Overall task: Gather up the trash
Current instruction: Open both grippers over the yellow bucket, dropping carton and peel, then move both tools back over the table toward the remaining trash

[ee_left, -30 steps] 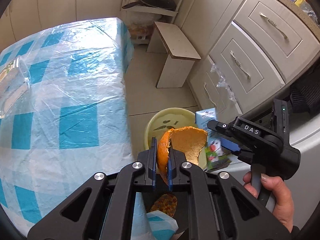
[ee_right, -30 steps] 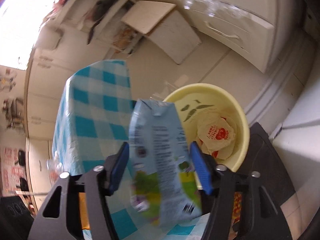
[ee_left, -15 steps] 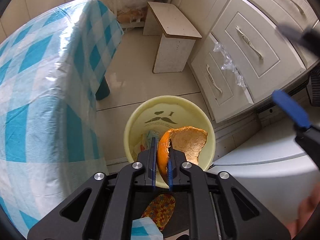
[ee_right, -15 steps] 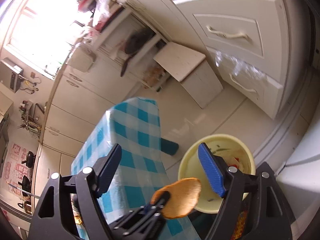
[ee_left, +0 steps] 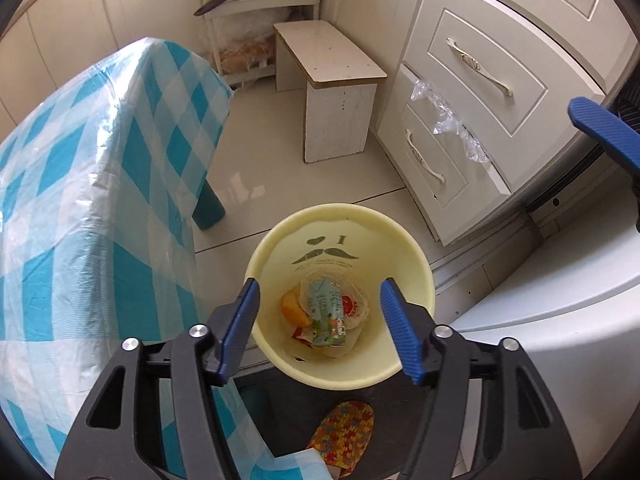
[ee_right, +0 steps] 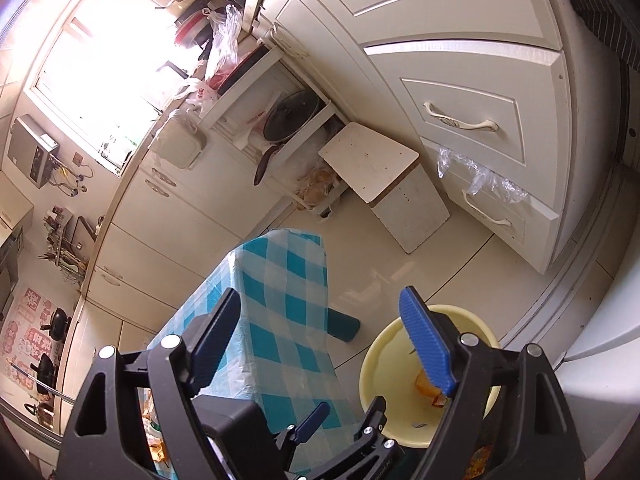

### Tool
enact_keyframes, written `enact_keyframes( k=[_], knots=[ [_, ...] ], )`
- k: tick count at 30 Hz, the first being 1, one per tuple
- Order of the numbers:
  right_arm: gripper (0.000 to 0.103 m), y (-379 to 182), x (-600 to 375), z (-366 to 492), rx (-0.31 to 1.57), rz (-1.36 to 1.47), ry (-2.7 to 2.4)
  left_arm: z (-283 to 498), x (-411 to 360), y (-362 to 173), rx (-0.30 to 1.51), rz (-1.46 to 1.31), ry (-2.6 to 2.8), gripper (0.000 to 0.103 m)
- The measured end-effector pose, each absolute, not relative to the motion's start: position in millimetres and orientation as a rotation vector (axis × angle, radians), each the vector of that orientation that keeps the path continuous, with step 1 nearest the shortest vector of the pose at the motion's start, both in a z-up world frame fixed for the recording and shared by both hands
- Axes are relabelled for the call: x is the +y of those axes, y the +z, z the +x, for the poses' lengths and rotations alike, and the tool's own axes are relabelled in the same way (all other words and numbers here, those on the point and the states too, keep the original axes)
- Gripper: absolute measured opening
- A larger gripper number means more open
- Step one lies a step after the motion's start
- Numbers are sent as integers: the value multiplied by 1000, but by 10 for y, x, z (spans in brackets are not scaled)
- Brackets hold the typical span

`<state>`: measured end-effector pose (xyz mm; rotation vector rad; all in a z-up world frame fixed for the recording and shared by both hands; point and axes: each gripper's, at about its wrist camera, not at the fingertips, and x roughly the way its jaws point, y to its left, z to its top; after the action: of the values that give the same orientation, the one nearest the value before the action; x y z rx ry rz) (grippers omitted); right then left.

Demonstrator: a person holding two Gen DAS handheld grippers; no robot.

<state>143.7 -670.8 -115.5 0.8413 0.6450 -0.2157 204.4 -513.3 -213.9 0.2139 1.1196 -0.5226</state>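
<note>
Down on the floor, the yellow bin (ee_left: 339, 292) holds a light carton (ee_left: 326, 309), soft peel (ee_left: 293, 308) and wrappers. Left tool (ee_left: 320, 326) opening, empty; right tool (ee_right: 326, 344) spread, empty. Pinch such scraps by edges.

My left wrist view looks steeply down, close over the yellow bin (ee_left: 416, 256); my right looks from higher, shallower; both share bin, stool (ee_left: 332, 60) and drawers (ee_right: 472, 120).
</note>
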Motion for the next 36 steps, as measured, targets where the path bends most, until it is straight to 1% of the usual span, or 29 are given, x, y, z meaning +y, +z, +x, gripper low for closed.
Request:
enact_keyframes(
  k=[1,5,7,10,17,24,28,36],
  knots=[
    [80,-1154,-6701,1436,645,840,-217,2033,-5108,-2108,1113,215,-522,66],
    [81,-1152,-6702,1443,642,849,-227,1947,-4931,-1936,1061,239,-524,74],
    [81,-1151,-6694,1453,641,854,-230,1876,-4783,-1824,1015,261,-520,80],
    [82,-1140,-6628,1477,646,845,-223,1777,-4475,-1663,949,294,-500,86],
    [83,-1089,-6336,1619,681,787,-191,1744,-3560,-1451,910,308,-418,88],
    [84,-1034,-5828,1820,738,677,-122,1769,-2789,-1505,921,239,-352,89],
    [85,-1031,-5491,1961,782,601,-72,1799,-2458,-1608,962,162,-325,89],
    [85,-1113,-4830,2256,868,477,9,1759,-2048,-1621,959,114,-319,89]
  ],
)
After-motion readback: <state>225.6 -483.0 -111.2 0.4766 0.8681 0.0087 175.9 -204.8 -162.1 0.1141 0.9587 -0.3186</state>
